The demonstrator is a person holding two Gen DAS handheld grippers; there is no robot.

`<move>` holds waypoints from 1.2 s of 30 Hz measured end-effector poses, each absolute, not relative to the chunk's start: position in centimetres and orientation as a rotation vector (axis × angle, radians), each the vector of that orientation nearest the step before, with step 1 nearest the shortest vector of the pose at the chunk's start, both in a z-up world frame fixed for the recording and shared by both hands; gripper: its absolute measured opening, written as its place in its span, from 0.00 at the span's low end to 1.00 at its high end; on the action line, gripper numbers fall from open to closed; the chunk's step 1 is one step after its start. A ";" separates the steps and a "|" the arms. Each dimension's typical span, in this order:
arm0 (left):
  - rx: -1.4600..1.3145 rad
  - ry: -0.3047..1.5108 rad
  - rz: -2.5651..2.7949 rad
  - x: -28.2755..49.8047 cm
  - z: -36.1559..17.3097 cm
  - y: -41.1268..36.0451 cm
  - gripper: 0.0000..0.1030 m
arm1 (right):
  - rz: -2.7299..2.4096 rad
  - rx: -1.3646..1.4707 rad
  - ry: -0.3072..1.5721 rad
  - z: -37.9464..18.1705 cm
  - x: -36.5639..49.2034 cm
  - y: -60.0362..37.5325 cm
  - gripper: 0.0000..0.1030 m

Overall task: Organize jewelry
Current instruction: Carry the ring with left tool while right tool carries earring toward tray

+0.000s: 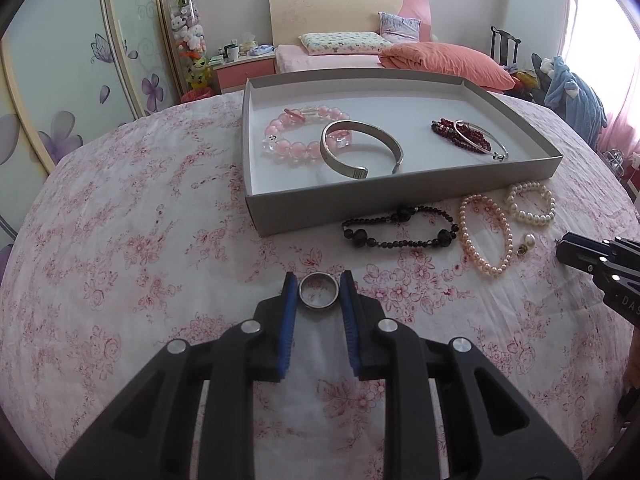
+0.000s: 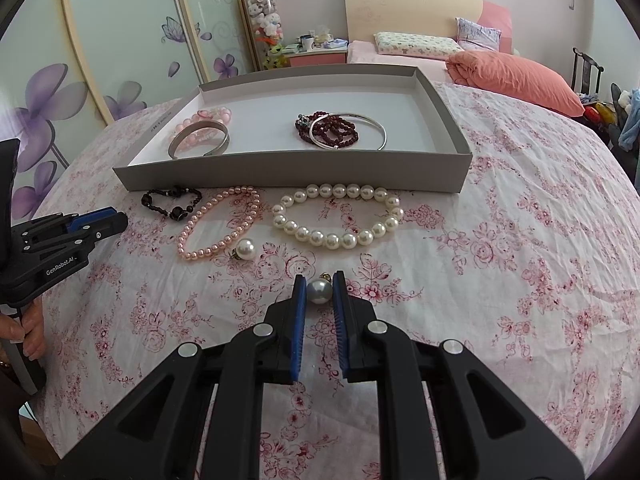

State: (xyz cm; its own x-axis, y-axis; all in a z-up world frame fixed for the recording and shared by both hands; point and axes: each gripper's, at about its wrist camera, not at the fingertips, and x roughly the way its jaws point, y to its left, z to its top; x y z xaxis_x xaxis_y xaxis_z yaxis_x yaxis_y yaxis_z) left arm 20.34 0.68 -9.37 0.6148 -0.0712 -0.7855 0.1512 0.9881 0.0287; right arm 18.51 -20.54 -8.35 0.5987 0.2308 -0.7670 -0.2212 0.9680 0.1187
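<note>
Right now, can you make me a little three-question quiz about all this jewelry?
1. True or false: the left gripper is closed on a plain silver metal ring.
2. What is the right gripper holding? A) round grey pearl earring B) dark red bead bracelet C) black bead bracelet
3. Fill in: inside the flat grey cardboard tray the wide silver cuff bangle lies partly over the ____ bead bracelet.

Key: 1 true; 2 A, the round grey pearl earring; 3 pink.
</note>
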 end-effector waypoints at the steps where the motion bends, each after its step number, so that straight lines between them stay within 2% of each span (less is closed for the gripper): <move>1: 0.095 0.900 -0.128 20.3 -9.4 0.7 0.22 | 0.263 0.013 0.891 -8.3 18.5 -20.6 0.14; 7: 0.069 0.899 -0.104 19.5 -9.3 0.8 0.21 | 0.247 0.045 0.887 -8.2 18.2 -20.9 0.14; 11: 0.015 0.890 -0.104 18.5 -8.9 1.0 0.21 | 0.235 0.061 0.818 -6.8 17.2 -21.1 0.14; 29: -0.022 0.507 -0.127 12.1 -0.5 -1.7 0.21 | 0.247 0.012 0.370 1.2 12.0 -18.4 0.14; 36: -0.015 0.440 -0.117 11.8 0.9 -2.1 0.21 | 0.235 0.003 0.309 2.0 12.0 -18.3 0.14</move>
